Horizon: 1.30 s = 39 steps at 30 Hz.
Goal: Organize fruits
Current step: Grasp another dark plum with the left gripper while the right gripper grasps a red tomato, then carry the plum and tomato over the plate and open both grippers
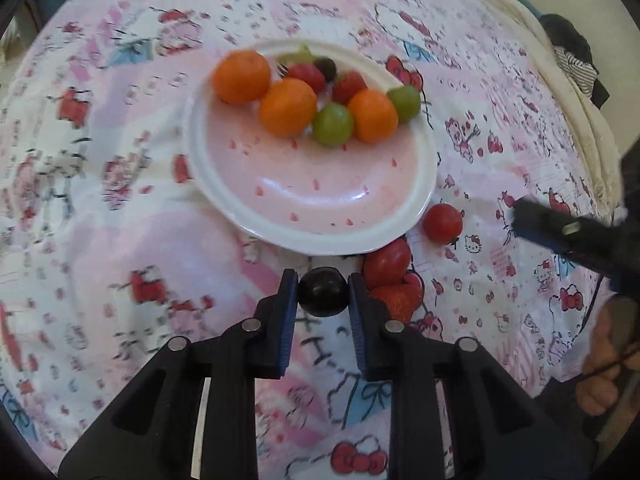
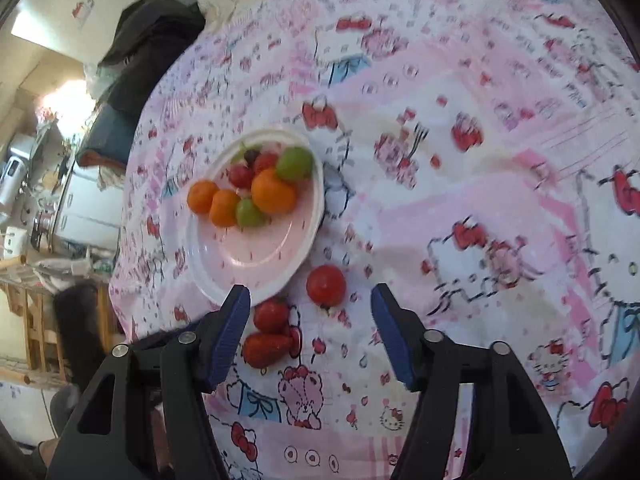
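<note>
Your left tongs (image 1: pixel 323 292) are clenched on a dark round fruit (image 1: pixel 323 291), perhaps a grape, with the plate (image 1: pixel 320 236) of oranges and green fruits just ahead of the tips. Your right tongs (image 2: pixel 310 320) stand released over the cloth (image 2: pixel 480 160). Between their fingers lie a tomato (image 2: pixel 326 285), a smaller red fruit (image 2: pixel 271 315) and a strawberry (image 2: pixel 267 349), none touched.

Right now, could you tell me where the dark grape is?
In the left wrist view, the dark grape sits clamped in the left gripper, just below the plate's near rim.
</note>
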Motion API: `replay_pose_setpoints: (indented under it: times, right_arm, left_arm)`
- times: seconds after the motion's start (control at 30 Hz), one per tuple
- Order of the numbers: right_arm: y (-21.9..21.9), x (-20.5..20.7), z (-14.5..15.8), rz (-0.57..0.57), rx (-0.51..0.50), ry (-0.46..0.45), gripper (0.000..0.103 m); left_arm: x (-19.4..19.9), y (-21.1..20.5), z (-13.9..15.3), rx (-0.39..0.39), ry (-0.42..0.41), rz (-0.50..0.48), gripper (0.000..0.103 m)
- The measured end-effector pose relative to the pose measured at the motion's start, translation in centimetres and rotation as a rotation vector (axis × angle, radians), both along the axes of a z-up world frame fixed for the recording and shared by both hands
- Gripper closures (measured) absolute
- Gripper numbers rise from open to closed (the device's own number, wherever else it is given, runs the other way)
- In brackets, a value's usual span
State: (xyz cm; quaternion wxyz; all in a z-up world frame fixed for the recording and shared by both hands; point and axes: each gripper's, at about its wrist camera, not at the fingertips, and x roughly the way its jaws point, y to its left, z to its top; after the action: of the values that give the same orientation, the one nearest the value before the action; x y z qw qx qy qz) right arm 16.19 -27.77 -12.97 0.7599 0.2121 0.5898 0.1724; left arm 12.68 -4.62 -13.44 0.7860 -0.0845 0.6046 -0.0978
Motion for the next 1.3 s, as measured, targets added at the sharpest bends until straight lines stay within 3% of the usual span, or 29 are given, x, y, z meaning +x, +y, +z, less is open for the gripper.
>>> replay_pose_setpoints:
  times: [0.17,0.4,0.53,0.6,0.93,1.3]
  right_arm:
    - [2.1,0.3,-1.8,0.064,-0.097,0.034,0.045]
    - [4.6,1.3,-3.7,0.155,-0.249,0.022,0.059]
    - [5.1,1.5,-4.3,0.176,-0.279,0.016,0.067]
    - [5.1,1.6,-4.4,0.187,-0.250,0.013,0.072]
    - [3.8,-0.1,-1.7,0.177,-0.208,-0.055,0.072]
    - [1.1,-1.1,2.1,0.085,-0.113,-0.135,0.072]
  left_arm:
    - [-1.4,2.5,1.3,-0.035,-0.011,0.086,0.082]
    - [-1.7,3.2,1.4,0.004,-0.022,0.117,0.082]
    - [-1.4,3.3,1.5,0.010,-0.027,0.128,0.082]
    - [-1.3,3.5,1.5,-0.004,-0.021,0.138,0.082]
    - [-0.9,3.4,2.1,0.017,-0.072,0.141,0.082]
    - [-1.9,3.6,4.6,0.038,-0.196,0.142,0.082]
